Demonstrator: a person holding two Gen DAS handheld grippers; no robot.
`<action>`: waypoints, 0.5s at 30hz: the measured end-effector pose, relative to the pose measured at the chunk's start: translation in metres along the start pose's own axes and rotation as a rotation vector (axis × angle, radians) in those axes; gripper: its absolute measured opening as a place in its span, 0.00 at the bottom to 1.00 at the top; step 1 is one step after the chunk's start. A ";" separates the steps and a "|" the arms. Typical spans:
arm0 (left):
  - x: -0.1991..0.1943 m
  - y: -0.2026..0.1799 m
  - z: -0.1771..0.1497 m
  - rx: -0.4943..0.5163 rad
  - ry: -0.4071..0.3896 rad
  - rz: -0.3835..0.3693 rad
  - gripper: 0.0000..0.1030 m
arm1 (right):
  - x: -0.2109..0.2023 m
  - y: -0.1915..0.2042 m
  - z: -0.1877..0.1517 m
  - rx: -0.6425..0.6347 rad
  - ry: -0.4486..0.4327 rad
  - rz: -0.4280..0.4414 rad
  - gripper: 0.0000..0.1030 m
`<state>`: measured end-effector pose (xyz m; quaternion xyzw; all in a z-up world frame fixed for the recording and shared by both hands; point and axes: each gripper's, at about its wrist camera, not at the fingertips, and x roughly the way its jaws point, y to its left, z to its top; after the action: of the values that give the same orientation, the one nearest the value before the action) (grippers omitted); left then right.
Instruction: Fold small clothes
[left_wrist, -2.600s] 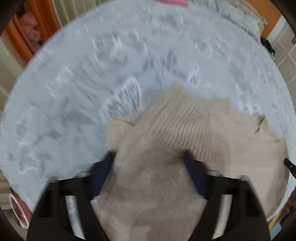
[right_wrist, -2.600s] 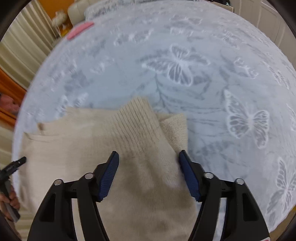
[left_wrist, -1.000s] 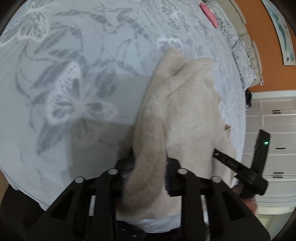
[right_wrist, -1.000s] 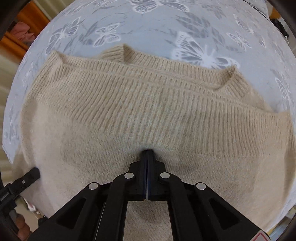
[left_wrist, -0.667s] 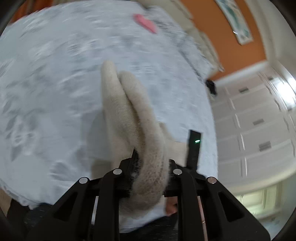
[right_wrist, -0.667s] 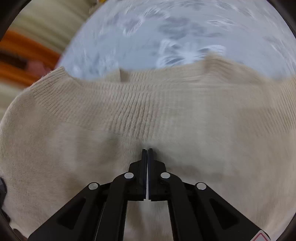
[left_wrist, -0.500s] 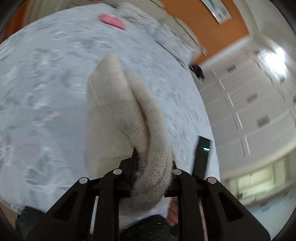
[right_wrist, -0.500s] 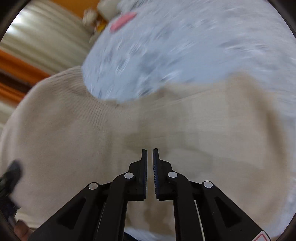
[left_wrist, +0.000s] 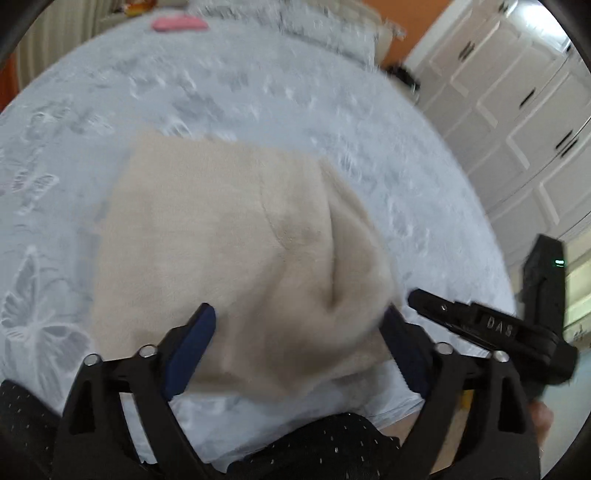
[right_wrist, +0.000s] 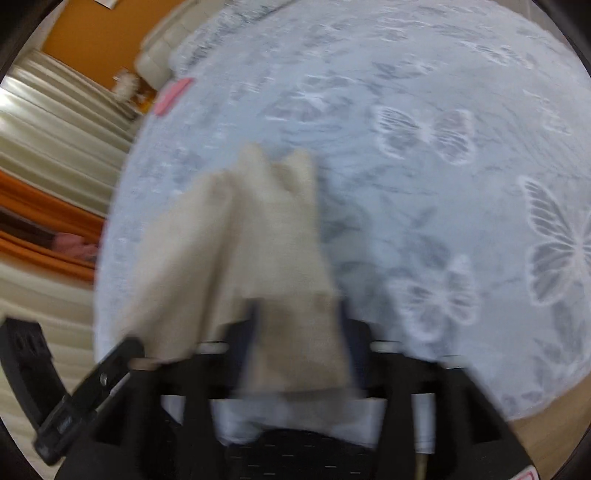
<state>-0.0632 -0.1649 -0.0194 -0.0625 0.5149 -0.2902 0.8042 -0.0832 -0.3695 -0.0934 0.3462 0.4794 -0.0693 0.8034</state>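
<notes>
Both jaws have just been opening, so the left gripper (left_wrist: 295, 343) and right gripper (right_wrist: 299, 332) are straddling, unclenched, the soft beige knitted sweater (left_wrist: 229, 243) lying folded ahead on the butterfly-patterned grey bedspread (left_wrist: 258, 96) (limp, light; likely best pinched at a doubled edge).

The beige knit sweater (left_wrist: 207, 236) lies doubled over on the pale butterfly-print bedspread (left_wrist: 332, 110), close to its near edge. On the left wrist view it shows as a broad, soft slab with a crease running down it and a rounded bulge at its right side. From the right wrist camera it (right_wrist: 258, 236) looks narrower, blurred, two small peaks pointing toward the bedspread's far edge.
</notes>
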 end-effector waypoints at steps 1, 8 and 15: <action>-0.008 0.005 -0.001 -0.005 -0.006 0.004 0.86 | -0.004 0.007 0.004 -0.010 -0.016 0.043 0.71; -0.048 0.051 -0.019 -0.065 -0.034 0.097 0.87 | 0.042 0.061 0.034 -0.111 0.081 0.055 0.83; -0.059 0.082 -0.039 -0.122 -0.018 0.102 0.87 | 0.103 0.097 0.043 -0.150 0.229 -0.002 0.15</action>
<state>-0.0820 -0.0587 -0.0239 -0.0875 0.5267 -0.2163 0.8174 0.0455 -0.3008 -0.1167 0.2905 0.5722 0.0060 0.7669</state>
